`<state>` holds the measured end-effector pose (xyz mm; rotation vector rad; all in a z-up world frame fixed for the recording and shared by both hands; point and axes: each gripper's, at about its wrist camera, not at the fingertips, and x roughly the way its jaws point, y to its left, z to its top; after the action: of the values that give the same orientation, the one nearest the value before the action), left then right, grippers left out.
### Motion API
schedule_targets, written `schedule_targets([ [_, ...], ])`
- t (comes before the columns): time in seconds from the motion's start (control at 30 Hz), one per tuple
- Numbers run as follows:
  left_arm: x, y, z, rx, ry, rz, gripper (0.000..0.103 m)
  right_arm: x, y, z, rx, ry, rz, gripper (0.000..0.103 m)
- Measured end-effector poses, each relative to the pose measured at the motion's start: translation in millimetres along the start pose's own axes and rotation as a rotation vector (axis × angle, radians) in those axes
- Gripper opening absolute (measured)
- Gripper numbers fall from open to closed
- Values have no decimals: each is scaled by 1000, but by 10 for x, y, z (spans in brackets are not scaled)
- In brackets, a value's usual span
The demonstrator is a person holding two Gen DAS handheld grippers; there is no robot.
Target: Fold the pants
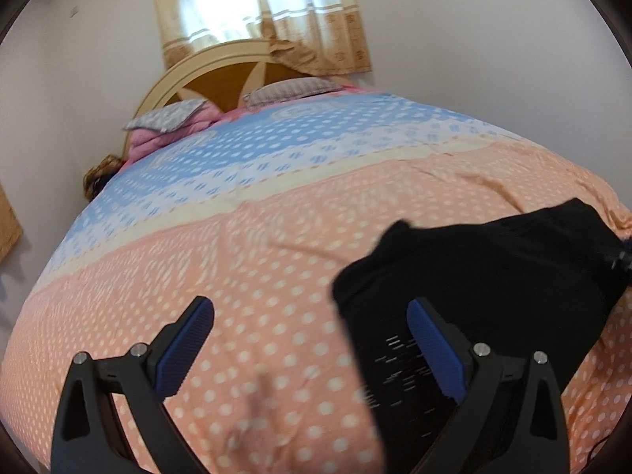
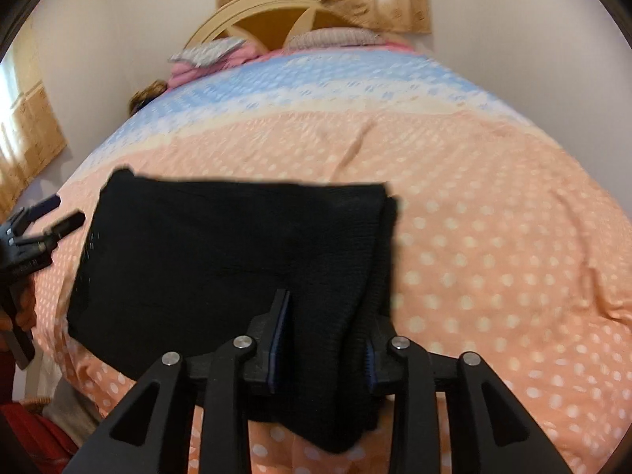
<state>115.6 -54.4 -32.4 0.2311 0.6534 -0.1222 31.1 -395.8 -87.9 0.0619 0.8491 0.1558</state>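
Observation:
The black pants (image 2: pixel 221 252) lie folded into a compact rectangle on the bed; in the left wrist view they (image 1: pixel 486 284) lie at lower right. My right gripper (image 2: pixel 328 339) is shut on the near right edge of the pants, with thick folded cloth bunched between its fingers. My left gripper (image 1: pixel 312 339) is open and empty, just left of the pants; its right finger (image 1: pixel 432 347) overlaps their left edge. The left gripper also shows in the right wrist view (image 2: pixel 55 213), open, at the pants' left edge.
The bed has a peach, cream and blue dotted cover (image 1: pixel 245 260). Pillows (image 1: pixel 166 116) and a wooden headboard (image 1: pixel 221 75) are at the far end, under a curtained window (image 1: pixel 256 8). A red item (image 2: pixel 35 430) lies beside the bed's near left corner.

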Motion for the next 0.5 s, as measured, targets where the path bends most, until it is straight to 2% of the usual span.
schedule_targets([
  [0.1, 16, -130, 33, 5, 6, -18, 101, -322, -35, 17, 45, -122, -34, 40],
  [0.2, 26, -279, 55, 29, 10, -29, 101, -483, -14, 49, 33, -202, -38, 39],
  [0.27, 39, -383, 72, 50, -2, -16, 101, -431, 22, 115, 15, -199, -52, 39],
  [0.37, 132, -523, 83, 96, -2, 7, 101, -210, 5, 223, 40, -186, -6, 39],
  [0.47, 308, -572, 58, 105, 51, 31, 101, 132, -13, 282, 81, -108, 43, 39],
  [0.5, 378, -553, 45, 89, 83, 23, 101, 275, -2, 284, 73, -71, 27, 40],
])
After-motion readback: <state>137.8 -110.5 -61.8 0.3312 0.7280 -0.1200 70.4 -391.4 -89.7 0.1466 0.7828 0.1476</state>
